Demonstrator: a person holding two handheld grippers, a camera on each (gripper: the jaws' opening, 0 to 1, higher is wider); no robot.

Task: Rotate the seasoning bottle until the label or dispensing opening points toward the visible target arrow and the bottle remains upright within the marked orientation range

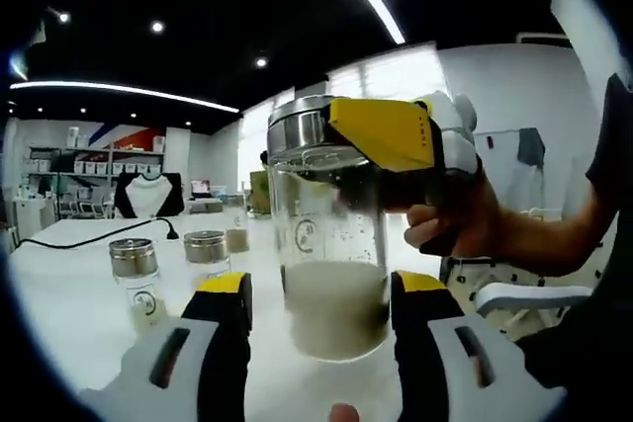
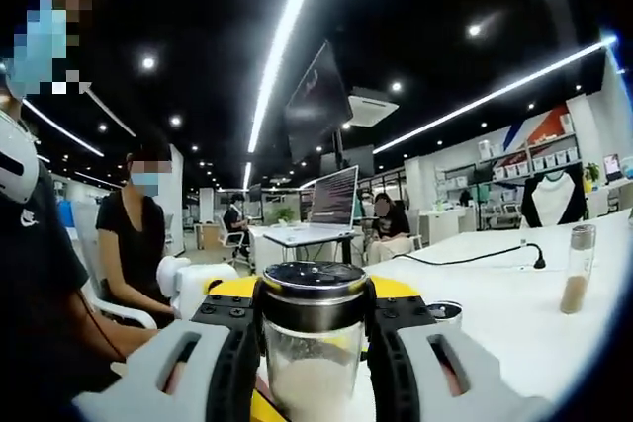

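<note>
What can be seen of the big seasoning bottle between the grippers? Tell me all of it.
The seasoning bottle is a clear, glass-looking jar with a shiny metal cap, dark on top, and a small round logo on its wall. Pale powder fills about its lower third. It stands upright on the white table. The right gripper clamps it at the cap, while the left gripper flanks its lower body; whether those jaws touch the glass cannot be told.

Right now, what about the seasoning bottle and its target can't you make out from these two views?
- Target arrow: none made out on the white table, left gripper view.
- Seasoning bottle label: small blurred mark, unreadable.
- Dispensing opening: the right gripper covers the lid's side.
- Bottle base: right gripper view, cut off by the bottom edge.
</note>
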